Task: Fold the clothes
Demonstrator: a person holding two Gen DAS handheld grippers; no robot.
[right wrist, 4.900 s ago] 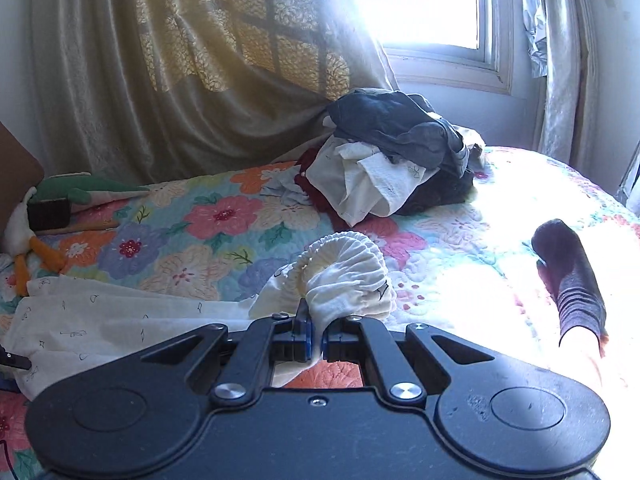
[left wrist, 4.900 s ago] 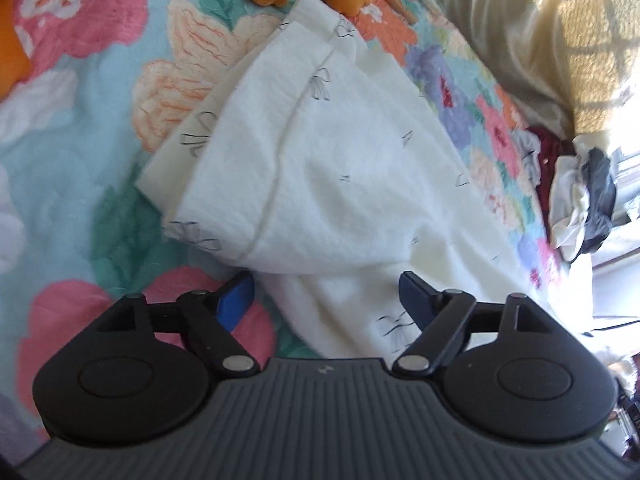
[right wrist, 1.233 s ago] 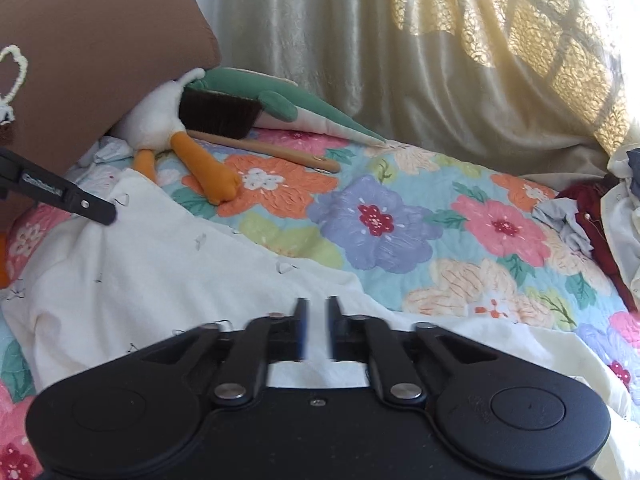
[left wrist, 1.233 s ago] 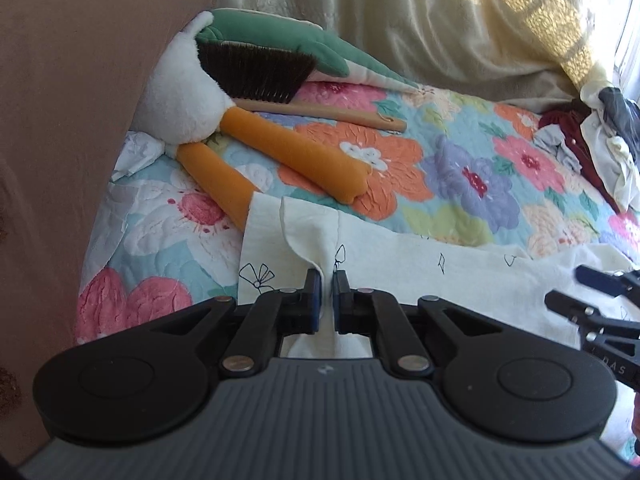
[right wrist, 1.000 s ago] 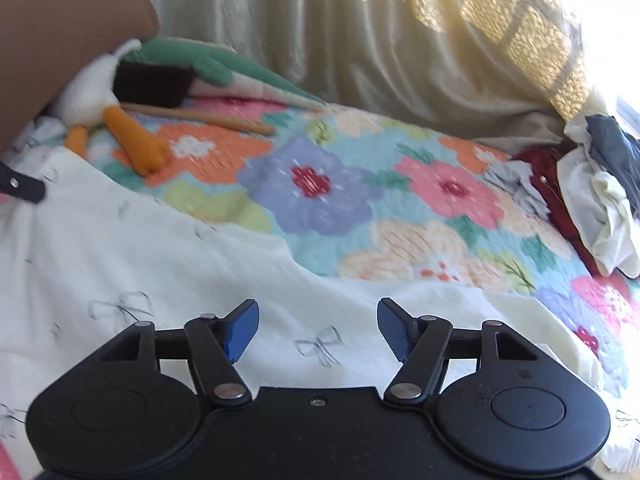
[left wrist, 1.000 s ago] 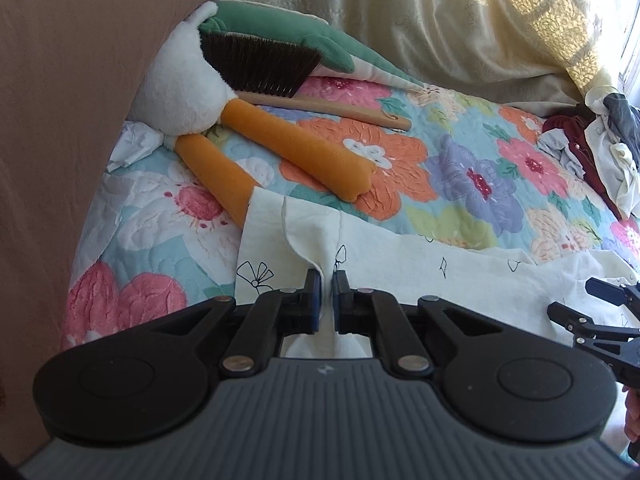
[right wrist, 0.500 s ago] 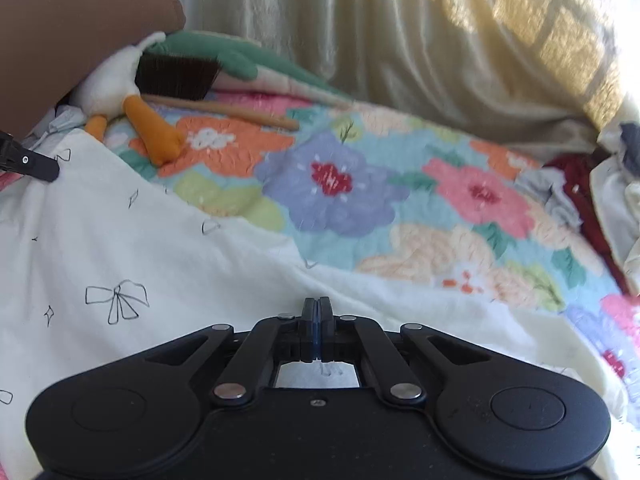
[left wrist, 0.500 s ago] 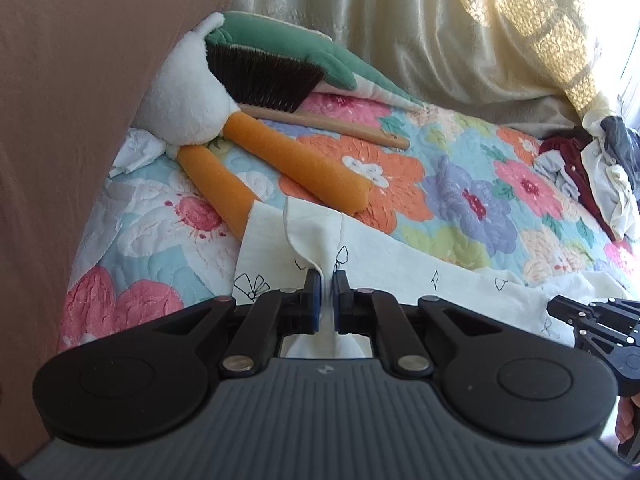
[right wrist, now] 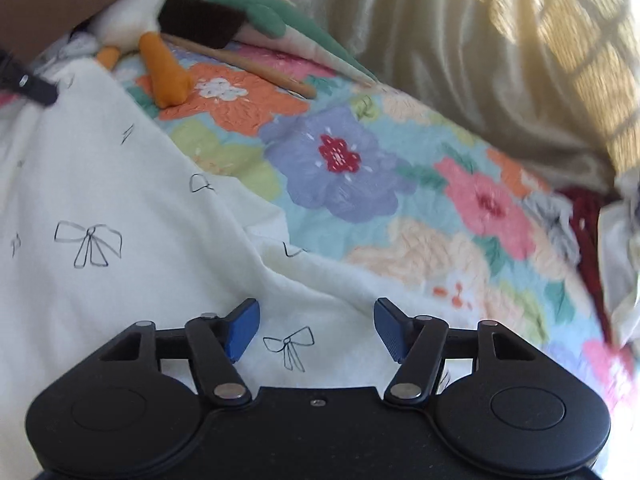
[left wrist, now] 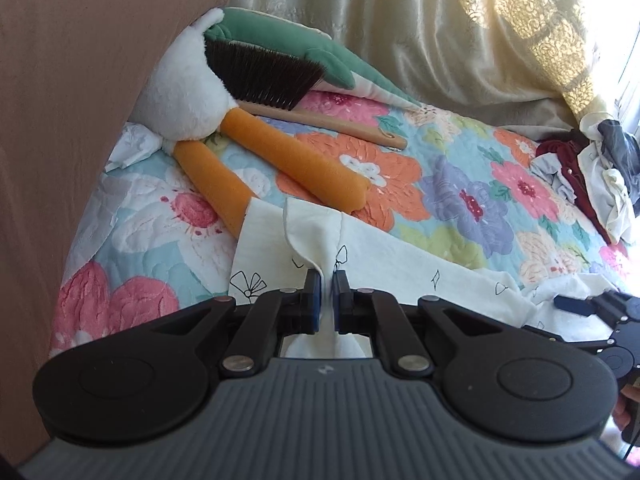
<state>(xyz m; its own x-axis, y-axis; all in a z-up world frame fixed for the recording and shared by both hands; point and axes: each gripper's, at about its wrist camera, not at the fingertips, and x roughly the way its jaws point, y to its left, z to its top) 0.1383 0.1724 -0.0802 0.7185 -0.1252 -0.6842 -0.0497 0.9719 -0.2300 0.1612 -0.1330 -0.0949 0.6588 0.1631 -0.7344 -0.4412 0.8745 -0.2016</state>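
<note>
The right gripper (right wrist: 316, 330), clenched half a second ago, is opening over the white garment (right wrist: 120, 280); the left gripper (left wrist: 327, 294) is still pinching its hem at twelve o'clock, so a regrasp seems needed.

The garment (right wrist: 120, 208) is cream-white with thin black bow outlines, the quilt (right wrist: 340, 160) pale blue with orange, purple and pink flowers, the plush toy (left wrist: 188, 92) white and green with orange legs, the brush (left wrist: 260, 76) dark brown-bristled, the curtain (left wrist: 460, 32) pale gold.
</note>
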